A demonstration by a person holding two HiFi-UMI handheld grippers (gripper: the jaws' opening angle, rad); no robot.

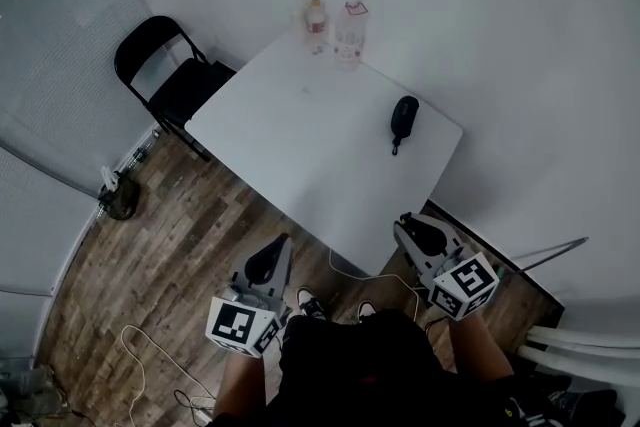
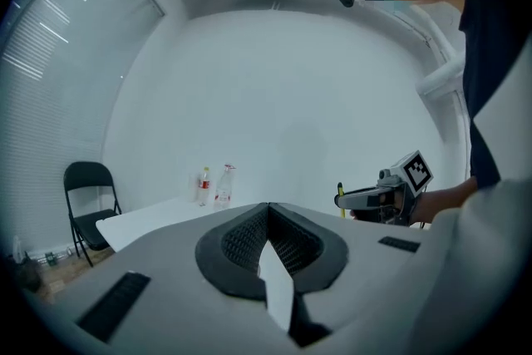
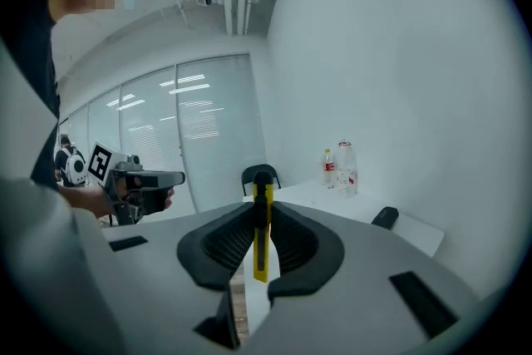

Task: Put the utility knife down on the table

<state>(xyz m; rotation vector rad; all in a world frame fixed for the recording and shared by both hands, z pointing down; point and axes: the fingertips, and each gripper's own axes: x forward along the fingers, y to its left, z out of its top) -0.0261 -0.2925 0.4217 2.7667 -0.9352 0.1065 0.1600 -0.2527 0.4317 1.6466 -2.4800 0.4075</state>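
Black-padded jaws of our left gripper (image 2: 268, 210) meet with nothing between them, held short of the near edge of the table (image 1: 300, 145). Further right, off that same edge, our right gripper (image 3: 261, 210) clamps the yellow utility knife (image 3: 261, 249), which stands upright between its jaws.

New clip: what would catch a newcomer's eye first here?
The yellow utility knife stands upright, clamped in the right tongs, which are held off the near edge of the white table. The left tongs are shut on nothing. On the table, two bottles stand at the far corner and a small black object lies near the right edge.
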